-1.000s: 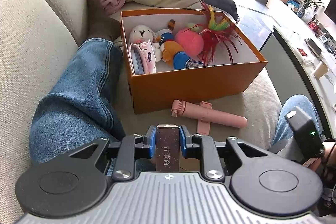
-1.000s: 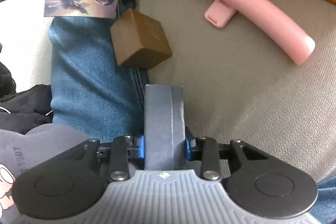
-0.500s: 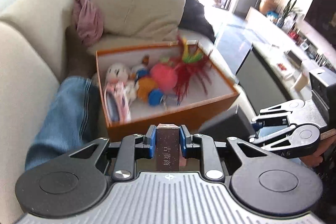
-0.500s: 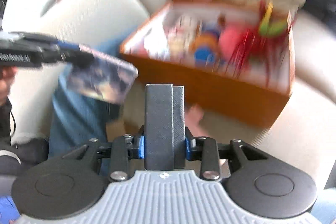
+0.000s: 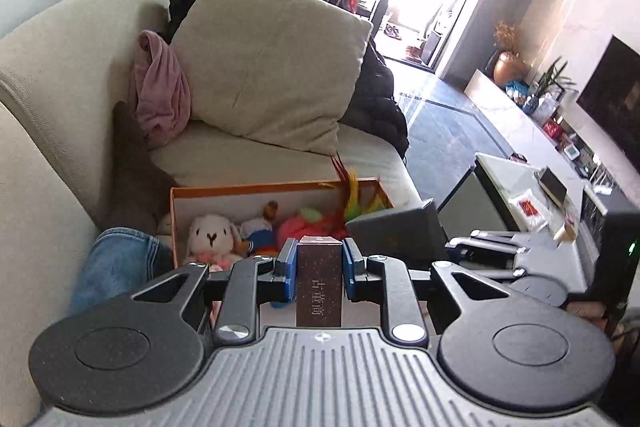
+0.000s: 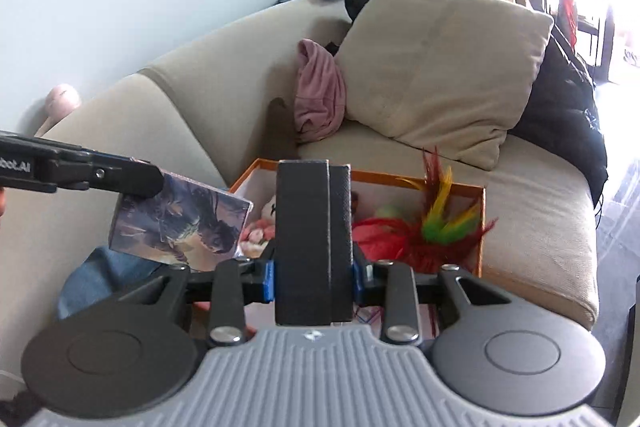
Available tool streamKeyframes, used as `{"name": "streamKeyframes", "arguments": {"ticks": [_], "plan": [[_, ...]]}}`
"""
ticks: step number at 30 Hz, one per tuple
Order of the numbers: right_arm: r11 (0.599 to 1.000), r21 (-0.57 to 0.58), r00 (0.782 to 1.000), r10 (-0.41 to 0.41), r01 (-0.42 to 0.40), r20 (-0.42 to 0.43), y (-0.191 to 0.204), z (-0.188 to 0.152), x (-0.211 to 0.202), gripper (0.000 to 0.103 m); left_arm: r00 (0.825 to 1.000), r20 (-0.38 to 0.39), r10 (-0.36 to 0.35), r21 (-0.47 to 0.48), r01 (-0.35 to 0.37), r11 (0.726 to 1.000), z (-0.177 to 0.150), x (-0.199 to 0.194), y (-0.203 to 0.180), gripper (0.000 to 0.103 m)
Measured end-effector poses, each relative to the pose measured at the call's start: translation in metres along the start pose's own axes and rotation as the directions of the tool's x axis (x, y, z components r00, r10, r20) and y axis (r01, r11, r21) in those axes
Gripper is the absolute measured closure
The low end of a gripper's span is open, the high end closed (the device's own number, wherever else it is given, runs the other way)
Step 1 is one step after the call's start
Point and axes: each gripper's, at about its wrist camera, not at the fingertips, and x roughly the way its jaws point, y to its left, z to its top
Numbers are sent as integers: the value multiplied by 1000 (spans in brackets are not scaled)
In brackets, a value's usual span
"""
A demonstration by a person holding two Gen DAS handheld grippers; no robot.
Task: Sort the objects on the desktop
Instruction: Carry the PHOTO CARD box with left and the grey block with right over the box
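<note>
My left gripper (image 5: pixel 319 259) is shut on a small printed card box (image 5: pixel 319 285), seen edge-on here and as a picture-faced box (image 6: pixel 180 223) in the right wrist view. My right gripper (image 6: pixel 314 275) is shut on a dark grey case (image 6: pixel 314 239), which also shows in the left wrist view (image 5: pixel 396 231). Both are held in the air above the near side of the orange box (image 5: pixel 256 189) on the sofa. The orange box holds a white plush rabbit (image 5: pixel 210 235), a pink plush (image 5: pixel 308 225) and a red, green and yellow feather toy (image 6: pixel 436 227).
A beige cushion (image 5: pixel 264 67), a pink cloth (image 5: pixel 160 91) and a black garment (image 5: pixel 376 99) lie behind the box. My jeans leg (image 5: pixel 116 263) is at its left. A low table (image 5: pixel 516 187) stands to the right.
Both grippers lifted from the sofa seat with their loads and tilted up. The pink stick and brown cube dropped out of view. The two grippers now hover together over the orange box's near side.
</note>
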Motion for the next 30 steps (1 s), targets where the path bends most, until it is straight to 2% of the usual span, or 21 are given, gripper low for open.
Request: {"name": "streamKeyframes", "arguments": {"ticks": [9, 14, 20, 25, 30], "plan": [[998, 62, 997, 22, -18, -75, -10, -11, 47, 67, 995, -85, 45, -113, -54, 992, 6, 49, 35, 77], [997, 64, 992, 38, -31, -122, -9, -16, 69, 67, 987, -153, 55, -139, -77, 987, -2, 73, 43, 77], [996, 83, 985, 48, -34, -166, -14, -23, 88, 67, 975, -214, 56, -122, -84, 989, -9, 92, 45, 77], [995, 93, 979, 56, -39, -198, -18, -29, 95, 67, 960, -270, 73, -128, -111, 986, -13, 105, 47, 77], [992, 99, 962, 95, -71, -257, -12, -39, 105, 67, 932, -346, 104, -95, -145, 985, -19, 112, 46, 77]]}}
